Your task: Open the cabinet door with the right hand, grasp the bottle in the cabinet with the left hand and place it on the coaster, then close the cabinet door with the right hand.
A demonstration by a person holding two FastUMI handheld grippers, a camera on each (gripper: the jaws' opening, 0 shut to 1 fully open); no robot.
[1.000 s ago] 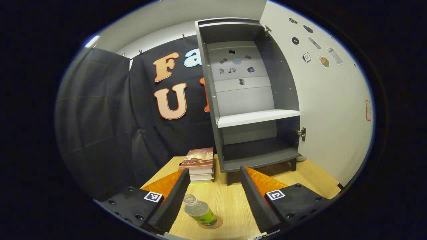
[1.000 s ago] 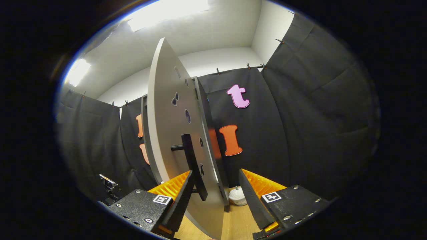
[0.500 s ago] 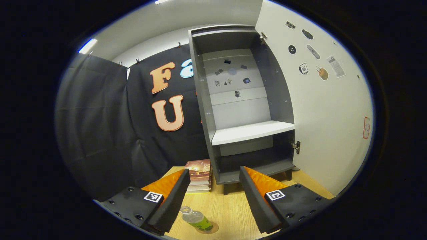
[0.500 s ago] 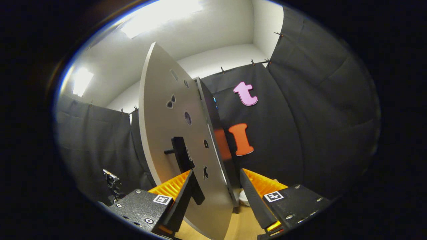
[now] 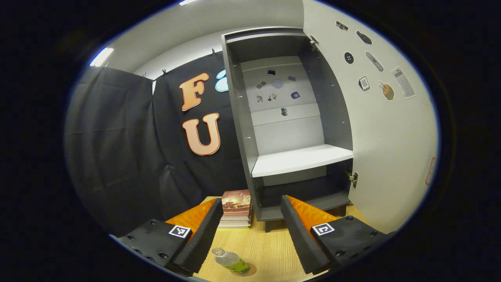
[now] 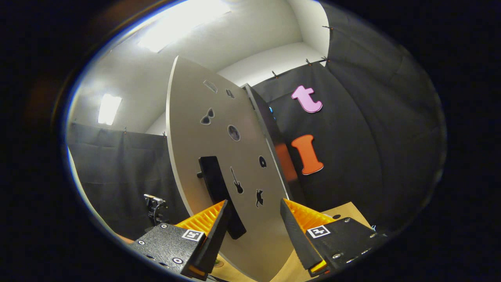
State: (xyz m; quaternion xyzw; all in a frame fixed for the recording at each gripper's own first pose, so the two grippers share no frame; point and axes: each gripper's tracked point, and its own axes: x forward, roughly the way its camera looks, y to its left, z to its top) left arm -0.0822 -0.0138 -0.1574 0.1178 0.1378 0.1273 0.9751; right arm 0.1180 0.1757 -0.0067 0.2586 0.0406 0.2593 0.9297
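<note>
The bottle [image 5: 231, 261] already stands on the coaster [image 5: 245, 269] on the near table, so my left gripper [image 5: 250, 231] hangs wide and empty. Only closing is left: the cabinet door [image 6: 219, 164] is open (shelves bare), its black handle [image 6: 221, 196] just ahead of my right gripper [image 6: 252, 231], spread wide, gripping nothing.

Cabinet [image 5: 289, 117] shelves bare; open door [image 5: 383, 149] walls right side, books [image 5: 236, 207] flank left.
</note>
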